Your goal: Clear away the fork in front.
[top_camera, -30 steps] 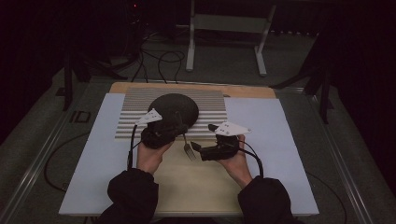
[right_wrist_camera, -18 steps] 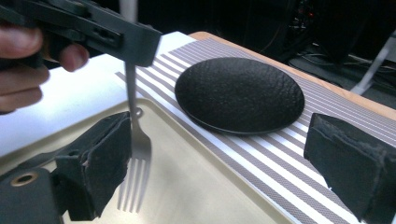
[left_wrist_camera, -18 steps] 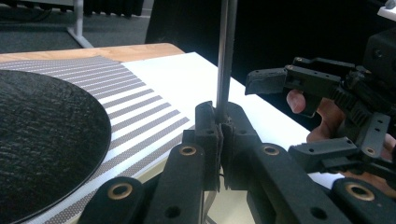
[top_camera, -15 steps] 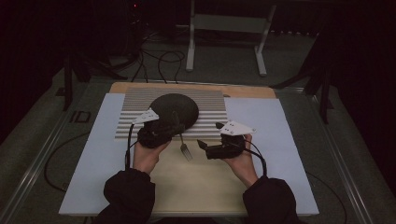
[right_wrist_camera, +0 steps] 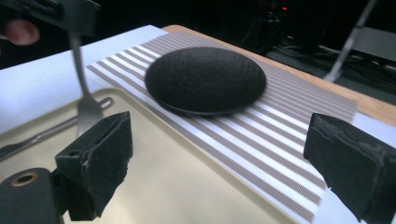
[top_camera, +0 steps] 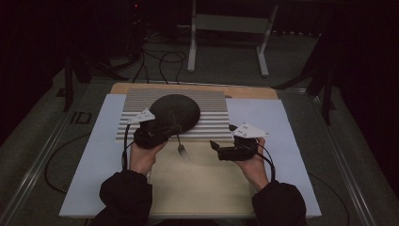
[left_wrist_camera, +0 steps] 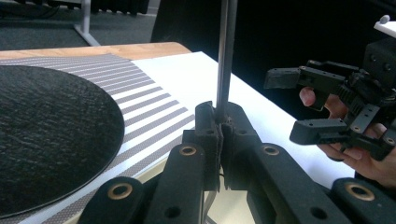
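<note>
A person sits at a dim surface covered with a white sheet, holding a black two-jaw gripper in each hand.

The left gripper has its jaws closed on the handle of a metal fork. From above, the fork hangs with its tines pointing down toward the person, over the far edge of a tan mat. In the left gripper view, the slim grey handle rises straight up from between the clamped jaws. In the right gripper view, the fork shows at the left, tines low over the mat, with its shadow on the mat beside it.

The right gripper is held just to the right of the fork, apart from it, above the tan mat. Its jaws stand wide open with nothing between them, as both gripper views show.

Just beyond the left gripper lies a round black domed object with a rough, fabric-like texture. It rests on a grey-and-white striped mat, which lies against the far edge of the tan mat. A strip of wooden board shows behind the striped mat.

Past the surface, on the dark floor, are loose black cables and the pale legs of a metal stand.
</note>
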`<state>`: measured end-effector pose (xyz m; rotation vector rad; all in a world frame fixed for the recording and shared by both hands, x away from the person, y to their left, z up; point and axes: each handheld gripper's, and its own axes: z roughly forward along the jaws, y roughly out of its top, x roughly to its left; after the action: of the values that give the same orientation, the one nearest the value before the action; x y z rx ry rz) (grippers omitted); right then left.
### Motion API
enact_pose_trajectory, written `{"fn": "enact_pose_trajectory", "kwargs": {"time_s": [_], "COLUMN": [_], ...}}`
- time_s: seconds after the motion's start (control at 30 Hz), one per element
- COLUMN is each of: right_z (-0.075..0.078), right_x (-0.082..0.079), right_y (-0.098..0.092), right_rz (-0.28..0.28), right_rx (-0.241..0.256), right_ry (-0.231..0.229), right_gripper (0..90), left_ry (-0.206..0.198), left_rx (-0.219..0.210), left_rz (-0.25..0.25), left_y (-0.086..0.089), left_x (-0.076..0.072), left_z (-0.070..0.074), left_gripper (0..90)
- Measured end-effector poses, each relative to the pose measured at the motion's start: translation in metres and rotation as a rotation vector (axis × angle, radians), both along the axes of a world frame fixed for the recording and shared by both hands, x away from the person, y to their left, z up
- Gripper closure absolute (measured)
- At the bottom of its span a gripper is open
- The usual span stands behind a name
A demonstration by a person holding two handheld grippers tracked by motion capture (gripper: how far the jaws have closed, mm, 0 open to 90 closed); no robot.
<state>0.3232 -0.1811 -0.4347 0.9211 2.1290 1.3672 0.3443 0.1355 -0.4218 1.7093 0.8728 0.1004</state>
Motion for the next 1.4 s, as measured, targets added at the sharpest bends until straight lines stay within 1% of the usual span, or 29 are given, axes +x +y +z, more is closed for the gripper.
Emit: {"fn": "enact_pose_trajectory", "kwargs": {"time_s": [0.07, 0.13, 0.23, 0.33, 0.4, 0.47, 0.5, 0.57, 0.7, 0.87, 0.93, 1.13, 1.23, 1.4], "right_z": [-0.003, -0.006, -0.009, -0.013, -0.014, -0.014, -0.014, -0.018, -0.024, -0.027, -0.028, -0.033, -0.036, -0.039], "right_x": [-0.002, -0.004, -0.008, -0.011, -0.014, -0.017, -0.018, -0.021, -0.026, -0.034, -0.037, -0.043, -0.045, -0.046], "right_y": [-0.008, -0.016, -0.029, -0.040, -0.048, -0.055, -0.058, -0.065, -0.076, -0.087, -0.091, -0.101, -0.103, -0.104], "right_rz": [-0.021, -0.035, -0.067, -0.093, -0.113, -0.131, -0.144, -0.165, -0.188, -0.204, -0.213, -0.234, -0.250, -0.263], "right_rx": [0.007, 0.014, 0.022, 0.030, 0.035, 0.052, 0.051, 0.050, 0.045, 0.028, 0.016, 0.030, 0.038, 0.043], "right_ry": [0.007, 0.007, -0.002, 0.015, 0.009, -0.016, -0.020, -0.026, -0.020, -0.052, -0.072, -0.081, -0.074, -0.079], "right_gripper": [8.2, 8.2, 8.3, 8.3, 8.3, 8.7, 8.7, 8.7, 8.7, 8.7, 8.7, 8.6, 8.7, 8.7], "left_ry": [0.003, 0.004, 0.005, 0.010, 0.015, 0.020, 0.022, 0.028, 0.038, 0.046, 0.049, 0.059, 0.063, 0.076], "left_rx": [0.010, 0.010, 0.012, 0.020, 0.030, 0.037, 0.041, 0.041, 0.052, 0.059, 0.067, 0.072, 0.072, 0.068], "left_rz": [0.003, 0.006, 0.012, 0.015, 0.017, 0.021, 0.021, 0.024, 0.027, 0.028, 0.028, 0.025, 0.023, 0.025], "left_y": [0.001, 0.003, 0.006, 0.008, 0.009, 0.010, 0.011, 0.013, 0.015, 0.018, 0.020, 0.022, 0.024, 0.028], "left_x": [0.000, 0.001, 0.001, 0.001, 0.001, 0.001, 0.001, 0.001, 0.001, 0.001, 0.001, 0.000, -0.001, -0.003], "left_z": [0.001, 0.001, 0.002, 0.002, 0.002, 0.002, 0.001, 0.001, 0.001, 0.001, 0.000, 0.000, -0.001, -0.004], "left_gripper": [87.2, 87.2, 87.2, 87.1, 87.2, 87.2, 87.2, 87.2, 87.2, 87.2, 87.2, 87.2, 87.2, 87.2]}}
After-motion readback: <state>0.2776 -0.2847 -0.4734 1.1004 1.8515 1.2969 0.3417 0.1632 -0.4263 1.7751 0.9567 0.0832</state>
